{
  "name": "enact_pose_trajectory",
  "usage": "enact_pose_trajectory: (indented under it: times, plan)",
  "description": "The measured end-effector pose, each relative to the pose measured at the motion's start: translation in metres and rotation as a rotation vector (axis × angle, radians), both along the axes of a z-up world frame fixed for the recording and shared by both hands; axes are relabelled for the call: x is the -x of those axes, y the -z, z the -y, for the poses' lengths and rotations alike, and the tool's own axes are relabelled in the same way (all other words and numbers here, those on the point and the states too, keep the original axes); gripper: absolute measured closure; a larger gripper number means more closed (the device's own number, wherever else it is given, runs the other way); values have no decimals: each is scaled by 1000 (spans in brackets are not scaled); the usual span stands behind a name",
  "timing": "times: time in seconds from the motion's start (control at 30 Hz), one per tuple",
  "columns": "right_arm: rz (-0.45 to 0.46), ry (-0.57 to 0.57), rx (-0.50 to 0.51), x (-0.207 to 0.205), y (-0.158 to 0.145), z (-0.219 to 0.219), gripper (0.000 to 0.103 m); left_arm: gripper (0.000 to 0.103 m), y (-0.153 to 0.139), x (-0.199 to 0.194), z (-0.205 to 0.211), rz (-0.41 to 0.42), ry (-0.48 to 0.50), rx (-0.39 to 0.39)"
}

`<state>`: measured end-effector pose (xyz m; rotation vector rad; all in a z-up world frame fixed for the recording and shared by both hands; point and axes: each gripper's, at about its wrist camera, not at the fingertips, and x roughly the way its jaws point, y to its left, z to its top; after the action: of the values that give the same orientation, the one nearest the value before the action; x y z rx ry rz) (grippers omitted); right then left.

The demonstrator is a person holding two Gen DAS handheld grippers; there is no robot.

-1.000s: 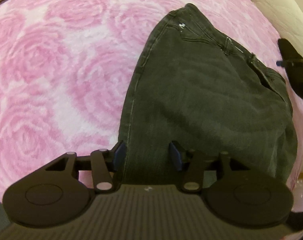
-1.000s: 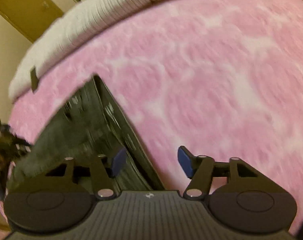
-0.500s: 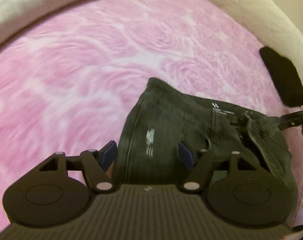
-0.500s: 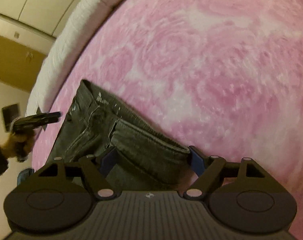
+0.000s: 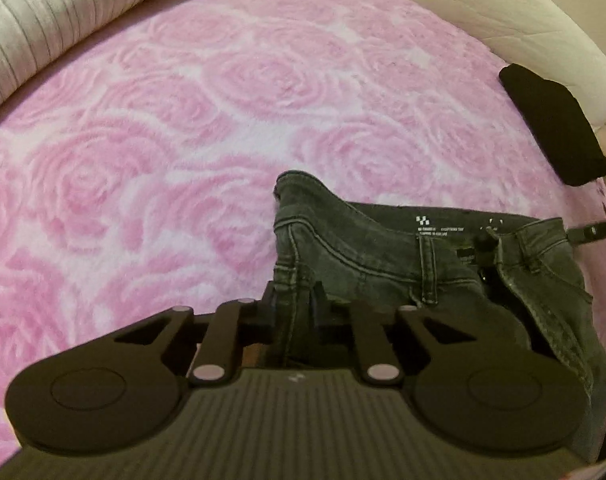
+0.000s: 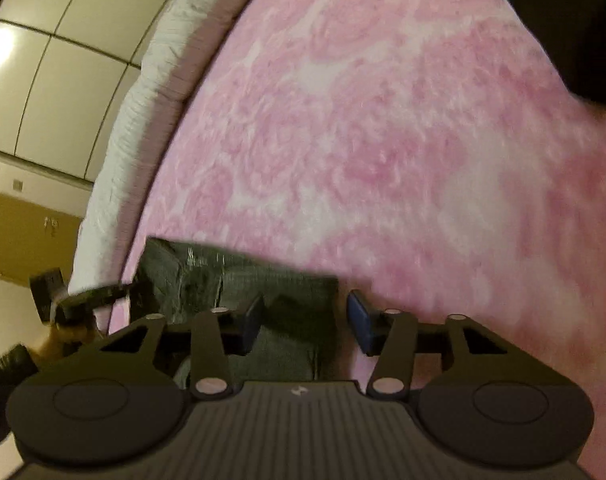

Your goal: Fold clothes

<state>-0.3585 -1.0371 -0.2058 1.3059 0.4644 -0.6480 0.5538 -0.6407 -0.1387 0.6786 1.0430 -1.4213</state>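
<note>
A pair of dark grey denim jeans lies on a bed covered with a pink fleece blanket patterned in roses, its waistband end raised off the blanket and the rest running down under the cameras. The left gripper has its jaws drawn narrow on the side seam at one corner of the waistband, pinching the cloth there so that the edge hangs taut. In the right wrist view, which is blurred, the right gripper has its jaws spread wide, with the other waistband edge lying between them and the blue pads clear of the cloth on both sides; that placing suits either closing on the denim or letting go of it, and the pictures do not settle which. Gripping the two waistband corners would let the person carry that end as one straight line for a fold. A black folded garment rests at the far edge of the blanket, well apart from the jeans, beside a cream quilted bolster.
</note>
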Motion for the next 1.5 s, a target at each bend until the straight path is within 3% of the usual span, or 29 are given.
enact_pose_trajectory:
  times: [0.2, 0.23, 0.27, 0.43, 0.73, 0.87, 1.0, 1.13, 1.33, 1.5]
  plan:
    - [46, -23, -4, -13, 12, -13, 44, 94, -15, -3, -6, -10, -3, 68]
    - [62, -7, -14, -14, 11, -12, 51, 94, -21, -4, -8, -6, -8, 85]
    - [78, 8, -23, -14, 11, -10, 66, 94, -31, -1, 1, 5, 7, 103]
    - [99, 55, 45, -13, -36, -23, 93, 95, -86, 17, 47, 60, 79, 194]
    - [53, 216, 247, 30, -117, -4, 95, 95, -184, 50, 130, 159, 209, 356]
    - [18, 299, 342, 52, -147, 11, 93, 81, -175, 77, 216, 219, 169, 368]
    - [-38, 293, 335, 55, -135, 9, 78, 76, -154, 93, 233, 237, 96, 344]
    - [-96, 276, 315, 56, -119, 5, 62, 76, -132, 96, 183, 235, 59, 271]
    - [-158, 226, 279, 49, -100, -12, 61, 68, -110, 91, 51, 214, -118, 147]
    - [-135, 95, 201, 11, -96, -65, 56, 50, -104, 117, -91, 207, -268, 24]
